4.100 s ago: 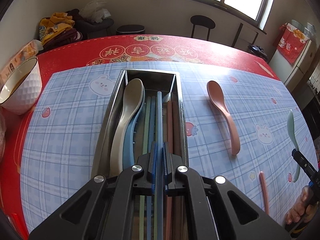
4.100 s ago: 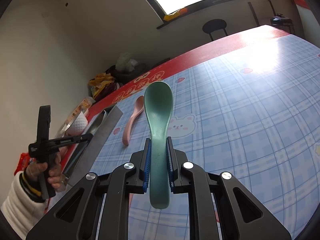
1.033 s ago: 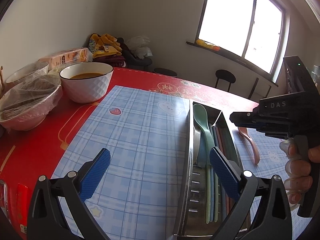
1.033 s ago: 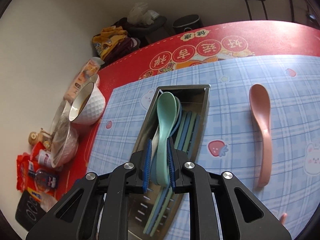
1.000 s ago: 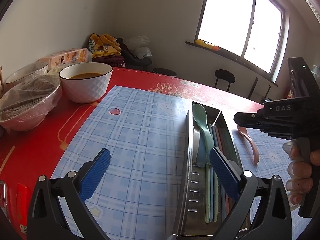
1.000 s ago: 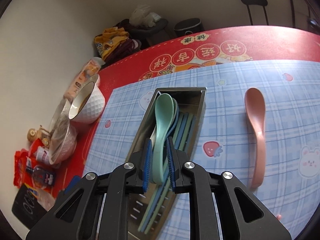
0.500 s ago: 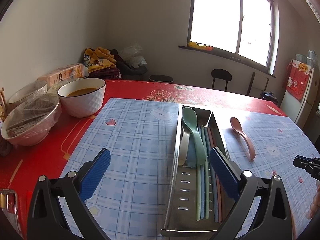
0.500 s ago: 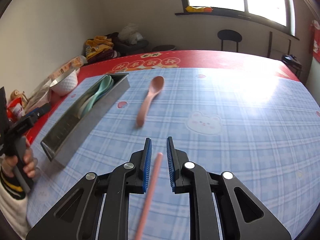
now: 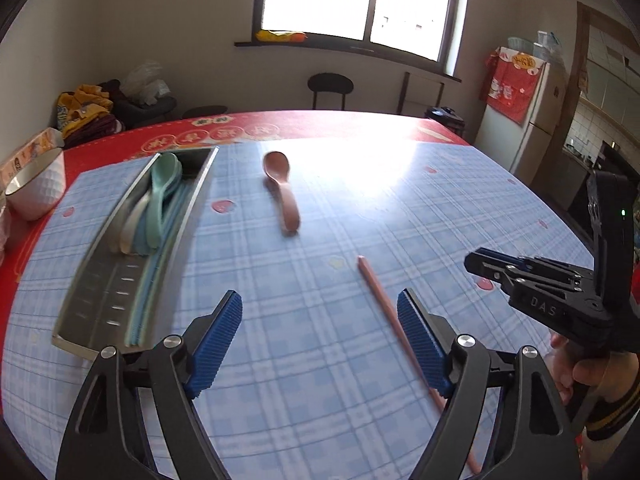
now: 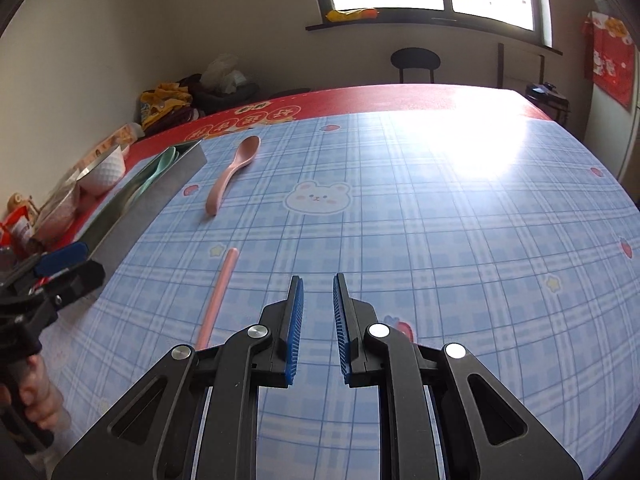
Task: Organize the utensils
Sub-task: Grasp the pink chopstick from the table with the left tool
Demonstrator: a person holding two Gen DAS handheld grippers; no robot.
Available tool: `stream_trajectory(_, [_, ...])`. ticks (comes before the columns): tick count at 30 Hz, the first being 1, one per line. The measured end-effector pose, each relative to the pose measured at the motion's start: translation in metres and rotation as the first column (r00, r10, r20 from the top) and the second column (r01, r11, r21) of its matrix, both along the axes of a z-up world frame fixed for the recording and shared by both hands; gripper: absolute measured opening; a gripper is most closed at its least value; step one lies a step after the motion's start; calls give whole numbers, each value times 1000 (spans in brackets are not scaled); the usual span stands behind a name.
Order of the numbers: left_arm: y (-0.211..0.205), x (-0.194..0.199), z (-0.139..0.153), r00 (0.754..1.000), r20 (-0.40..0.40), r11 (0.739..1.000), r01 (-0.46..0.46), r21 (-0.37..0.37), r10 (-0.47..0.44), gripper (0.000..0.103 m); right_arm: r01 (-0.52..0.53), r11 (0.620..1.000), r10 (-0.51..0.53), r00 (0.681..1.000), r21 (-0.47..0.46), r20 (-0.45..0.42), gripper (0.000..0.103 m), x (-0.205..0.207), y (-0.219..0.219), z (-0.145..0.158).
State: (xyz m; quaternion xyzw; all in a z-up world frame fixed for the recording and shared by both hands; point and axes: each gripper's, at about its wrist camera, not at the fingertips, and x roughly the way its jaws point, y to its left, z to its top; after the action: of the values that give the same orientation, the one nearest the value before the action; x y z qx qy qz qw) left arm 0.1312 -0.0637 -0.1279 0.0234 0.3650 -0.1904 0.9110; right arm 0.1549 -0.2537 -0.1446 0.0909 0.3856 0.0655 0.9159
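Blue ribbed pads line both tools. The left tool (image 9: pixel 320 340) stands wide but its jaws are closing; nothing is pressed between them, and the pink chopstick (image 9: pixel 384 300) lies on the cloth just inside its right pad. The right tool (image 10: pixel 318 320) is nearly closed, with only a narrow gap between its pads, and it grips nothing; in its own view the same chopstick lies to its left, apart from it.

On the tabletop (image 10: pixel 440 100), which is red, a blue checked cloth (image 10: pixel 440 220) with bear and strawberry pictures is spread. A long steel tray (image 9: pixel 96 292) stands on the left part of the cloth and holds a mint-green spoon (image 9: pixel 160 196) on top of other pale spoons and chopsticks. A pink plastic spoon (image 9: pixel 282 192) lies on the cloth beside the tray, bowl away from the cameras. A white dimpled bowl (image 9: pixel 36 188) stands near the tray's far end. Behind are a bright window and a dark round stool (image 9: pixel 330 86).

Both tools point down at a slant toward the cloth. Fingers of a hand (image 9: pixel 576 372) wrap the handle of the right tool.
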Motion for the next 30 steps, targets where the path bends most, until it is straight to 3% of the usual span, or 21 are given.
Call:
stream_trajectory(7, [-48,-5,-24,995,-82,996,56,67,-51,62,16,998,-18,999,58,29,16,-5,-11,1])
stream_trajectory(10, [-60,-5,-31,993,-103,993,72,89,-63,51,8,997,-10,999,75,35,16,-6,-13,0])
stream_trajectory(14, [-64,-1,-44,989,-141,992,62,110,-46,26,-2,995,-3,999,99,44,16,-8,-15,1])
stream_trajectory(22, [-69,-1,-45,991,-127,986,62,157,-42,24,-1,987,-6,999,159,42,16,-8,-23,-1])
stream_trajectory(26, [-68,-1,-44,991,-127,986,70,153,-51,12,-5,986,-3,999,169,46,16,-8,-24,-1])
stream_trajectory(30, [-68,-1,-44,991,-123,986,75,147,-57,10,-6,984,-2,999,176,43,16,-9,-25,-1])
